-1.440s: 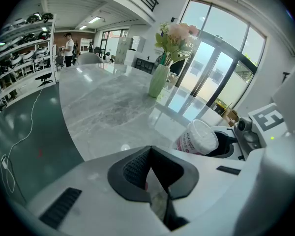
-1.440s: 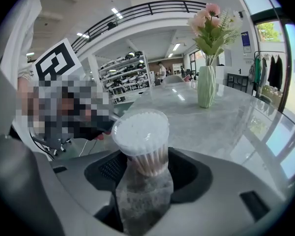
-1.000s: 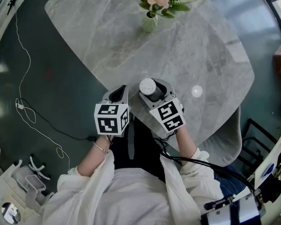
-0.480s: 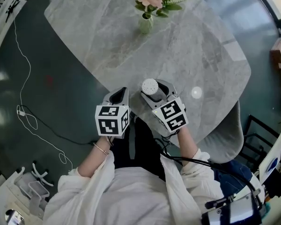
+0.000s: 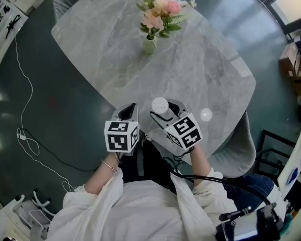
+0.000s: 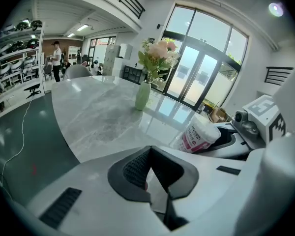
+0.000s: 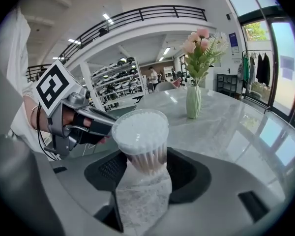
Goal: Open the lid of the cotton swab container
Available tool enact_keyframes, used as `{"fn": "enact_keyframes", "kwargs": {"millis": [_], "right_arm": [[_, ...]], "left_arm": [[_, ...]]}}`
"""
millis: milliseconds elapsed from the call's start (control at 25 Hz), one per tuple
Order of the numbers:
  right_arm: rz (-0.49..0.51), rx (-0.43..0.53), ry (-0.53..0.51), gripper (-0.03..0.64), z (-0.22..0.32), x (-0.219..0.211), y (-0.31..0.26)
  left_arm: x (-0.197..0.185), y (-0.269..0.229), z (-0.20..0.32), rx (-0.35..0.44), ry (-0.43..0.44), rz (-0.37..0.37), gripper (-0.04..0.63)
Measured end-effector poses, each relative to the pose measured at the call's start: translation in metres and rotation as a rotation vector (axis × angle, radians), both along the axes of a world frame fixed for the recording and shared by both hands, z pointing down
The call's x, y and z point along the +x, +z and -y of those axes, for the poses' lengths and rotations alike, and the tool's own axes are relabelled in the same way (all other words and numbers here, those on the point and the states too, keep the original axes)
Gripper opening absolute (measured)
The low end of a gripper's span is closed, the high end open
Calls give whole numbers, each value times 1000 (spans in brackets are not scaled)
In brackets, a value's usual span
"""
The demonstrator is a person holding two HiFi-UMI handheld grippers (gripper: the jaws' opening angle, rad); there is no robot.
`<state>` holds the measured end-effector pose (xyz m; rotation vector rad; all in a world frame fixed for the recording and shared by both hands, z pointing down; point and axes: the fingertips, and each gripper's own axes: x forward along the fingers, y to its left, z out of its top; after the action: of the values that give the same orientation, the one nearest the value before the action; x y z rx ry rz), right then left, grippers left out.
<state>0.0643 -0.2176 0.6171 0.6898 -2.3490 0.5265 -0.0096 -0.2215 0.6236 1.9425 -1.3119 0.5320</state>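
Observation:
The cotton swab container (image 5: 159,105) is a clear round tub packed with white-tipped swabs, its lower part wrapped in a pink and white label (image 6: 201,135). My right gripper (image 5: 163,110) is shut on its body, jaws on either side, and holds it upright above the near edge of the grey marble table (image 5: 190,59). In the right gripper view the container (image 7: 140,132) stands between the pads of the right gripper (image 7: 140,163). My left gripper (image 5: 128,110) hovers just left of it, shut, with nothing I can make out between the jaws of the left gripper (image 6: 150,154).
A green vase of pink flowers (image 5: 150,41) stands at the far side of the table. A grey chair (image 5: 236,149) sits to my right. A white cable (image 5: 25,129) trails over the dark floor on the left.
Both grippers have risen a little, the container still in the right one. The head view has tilted, so the vase and table now sit lower in the picture.

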Motion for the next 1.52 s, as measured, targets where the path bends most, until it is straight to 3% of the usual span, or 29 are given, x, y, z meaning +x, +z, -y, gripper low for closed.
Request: {"fn": "enact_keyframes", "kwargs": {"millis": [520,720,880,1520], "right_arm": [[14,49,34,298,-4,-2,-64],[-19,122,15,300,0,-1,-84],[-16,169,62,301,6,3,-97],[90,110,274,301,-20,22,-107]], "left_arm": [[1,-52,5,104,47,-18,8],[0,-77,21,173,70,-16,8],[-1,-100,33,229,85,-14,8],[32,-89,22,208,262,-33,8]]}}
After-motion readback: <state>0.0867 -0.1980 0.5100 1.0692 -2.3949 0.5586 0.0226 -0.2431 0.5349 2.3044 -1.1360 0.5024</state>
